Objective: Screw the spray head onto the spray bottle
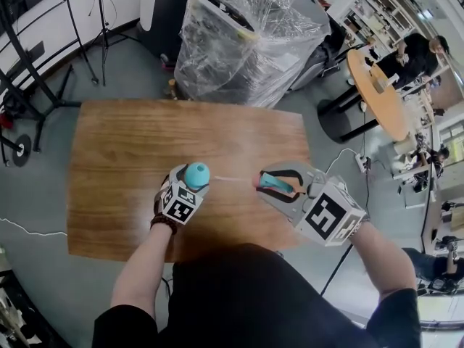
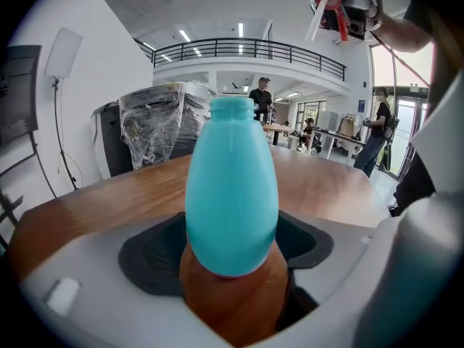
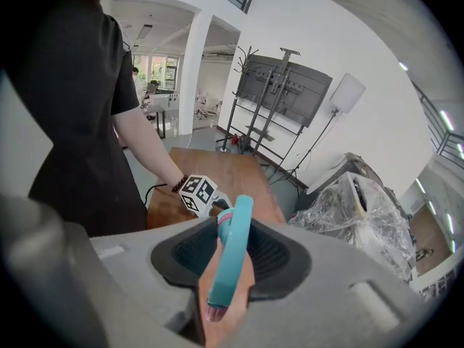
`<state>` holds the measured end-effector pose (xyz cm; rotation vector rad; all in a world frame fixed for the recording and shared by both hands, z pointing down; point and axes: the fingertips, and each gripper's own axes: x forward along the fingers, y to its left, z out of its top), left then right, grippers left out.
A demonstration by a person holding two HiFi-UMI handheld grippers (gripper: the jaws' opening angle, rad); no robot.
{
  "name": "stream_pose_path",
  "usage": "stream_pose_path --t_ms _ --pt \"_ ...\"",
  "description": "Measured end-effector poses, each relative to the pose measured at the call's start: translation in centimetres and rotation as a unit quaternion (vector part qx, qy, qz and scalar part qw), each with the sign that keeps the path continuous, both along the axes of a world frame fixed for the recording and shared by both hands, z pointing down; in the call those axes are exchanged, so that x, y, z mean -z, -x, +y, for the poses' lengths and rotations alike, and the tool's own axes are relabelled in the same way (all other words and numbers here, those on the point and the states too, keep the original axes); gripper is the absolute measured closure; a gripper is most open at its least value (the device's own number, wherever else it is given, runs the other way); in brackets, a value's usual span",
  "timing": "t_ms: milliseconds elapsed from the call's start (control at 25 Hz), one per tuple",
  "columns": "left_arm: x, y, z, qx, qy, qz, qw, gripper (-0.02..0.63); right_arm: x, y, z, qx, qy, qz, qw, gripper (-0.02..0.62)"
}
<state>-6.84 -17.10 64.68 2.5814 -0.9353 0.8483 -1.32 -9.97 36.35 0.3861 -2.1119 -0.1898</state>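
The far half of the table [image 1: 123,136] lies open — a plastic-wrapped machine [image 1: 246,42] stands just beyond its far edge.

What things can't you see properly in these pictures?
Head view: the sides of the spray bottle, hidden under its own top and the left gripper.
Right gripper view: most of the spray head; only one teal edge shows between the jaws.
Head view: what's inside the plastic-wrapped bundle; the crinkled wrap hides it.

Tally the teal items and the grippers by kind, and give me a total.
spray bottle: 1
spray head: 1
grippers: 2 (left gripper, right gripper)
Total: 4
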Motion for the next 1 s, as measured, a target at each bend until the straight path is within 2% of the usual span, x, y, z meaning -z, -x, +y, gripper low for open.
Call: stream_pose_path --t_ms 160,320,600,760,1000 --pt "0.4 0.0 0.4 -0.014 -0.007 -0.027 0.9995 0.206 -0.3 -0.4 -0.3 -0.001 -0.001 0.007 1.000 0.479" --pt "1.6 -0.1 1.1 -0.036 -0.020 -0.084 0.9956 0.209 -0.6 -0.5 -0.4 0.003 -0.006 0.015 1.000 0.479" --pt "3.5 -1.4 2.7 -0.096 -0.042 -0.180 0.9781 0.212 -1.8 -0.8 -0.2 0.037 -0.039 0.059 0.997 0.479" --pt "4.5 -2.5 3.9 -0.128 -0.035 -0.208 0.9690 0.212 -3.0 -1.1 0.3 0.050 -0.039 0.075 0.995 0.479" --pt "7.8 -5.3 5.0 -0.168 -0.058 -0.223 0.9585 0.213 -5.4 -1.9 1.3 0.083 -0.039 0.101 0.991 0.479"
